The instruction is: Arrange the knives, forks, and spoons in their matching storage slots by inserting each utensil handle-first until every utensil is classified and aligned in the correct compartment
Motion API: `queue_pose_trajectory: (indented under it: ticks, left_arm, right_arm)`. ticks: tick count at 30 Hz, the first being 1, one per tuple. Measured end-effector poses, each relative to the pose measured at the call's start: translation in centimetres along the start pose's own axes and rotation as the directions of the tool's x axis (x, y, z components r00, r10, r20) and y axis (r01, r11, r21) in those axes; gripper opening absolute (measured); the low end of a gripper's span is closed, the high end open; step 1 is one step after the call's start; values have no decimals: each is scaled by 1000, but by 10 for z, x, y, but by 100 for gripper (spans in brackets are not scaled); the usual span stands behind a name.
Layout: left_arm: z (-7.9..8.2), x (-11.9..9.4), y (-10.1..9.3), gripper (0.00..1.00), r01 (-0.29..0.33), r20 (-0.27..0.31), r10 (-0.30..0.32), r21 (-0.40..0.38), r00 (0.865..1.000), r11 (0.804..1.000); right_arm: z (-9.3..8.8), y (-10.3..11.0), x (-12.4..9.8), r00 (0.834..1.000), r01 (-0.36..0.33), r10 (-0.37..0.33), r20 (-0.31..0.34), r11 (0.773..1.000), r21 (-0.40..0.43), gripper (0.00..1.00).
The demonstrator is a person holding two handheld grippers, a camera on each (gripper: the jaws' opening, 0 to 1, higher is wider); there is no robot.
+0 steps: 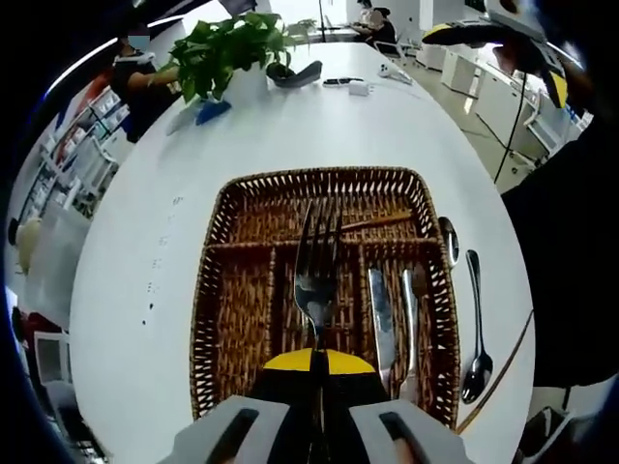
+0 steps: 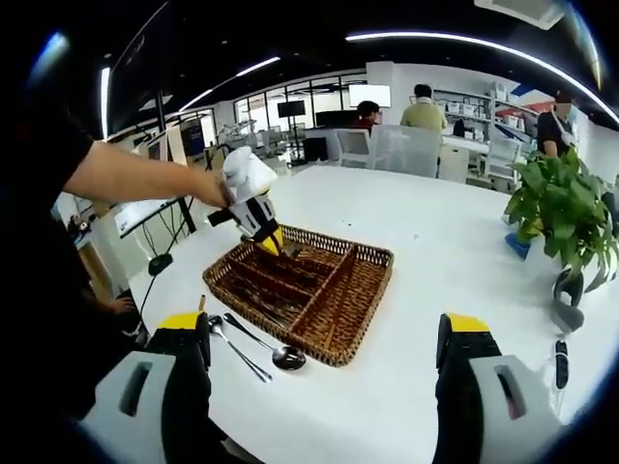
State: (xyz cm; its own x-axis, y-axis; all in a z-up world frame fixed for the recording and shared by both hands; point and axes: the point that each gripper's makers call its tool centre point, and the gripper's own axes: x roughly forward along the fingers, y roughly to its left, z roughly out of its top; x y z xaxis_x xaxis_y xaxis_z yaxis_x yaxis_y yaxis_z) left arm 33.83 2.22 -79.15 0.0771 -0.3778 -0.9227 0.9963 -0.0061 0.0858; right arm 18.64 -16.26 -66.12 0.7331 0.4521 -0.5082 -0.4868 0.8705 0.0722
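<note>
While left gripper (image 1: 317, 372) clamps fork (image 1: 316, 271) by handle, jaws closed on it, fork hangs over wicker tray (image 1: 224, 290) — long axis parallel to slot dividers, tines pointing away from tongs, above middle slot. To its right, 2 knives (image 1: 381, 324) lie in right slot. Further right, 2 spoons (image 1: 476, 329) rest on table (image 1: 338, 126) just beside tray. Right gripper (image 2: 324, 382) wide open, empty, well apart from tray — left hand nearer.
</note>
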Motion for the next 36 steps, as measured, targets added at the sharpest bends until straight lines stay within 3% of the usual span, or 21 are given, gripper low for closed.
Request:
queue_pose_trajectory:
  ticks: [27, 36]
  left_arm:
    - [-25, 49, -16, 0, 78, -37, -82, -95, 996, 992]
    - [-30, 61, -12, 0, 94, -52, -101, -120, 993, 988]
  right_arm:
    - [-9, 3, 3, 999, -22, 22, -32, 1000, -2, 99]
    - [-12, 6, 2, 999, -30, 29, -43, 1000, -5, 99]
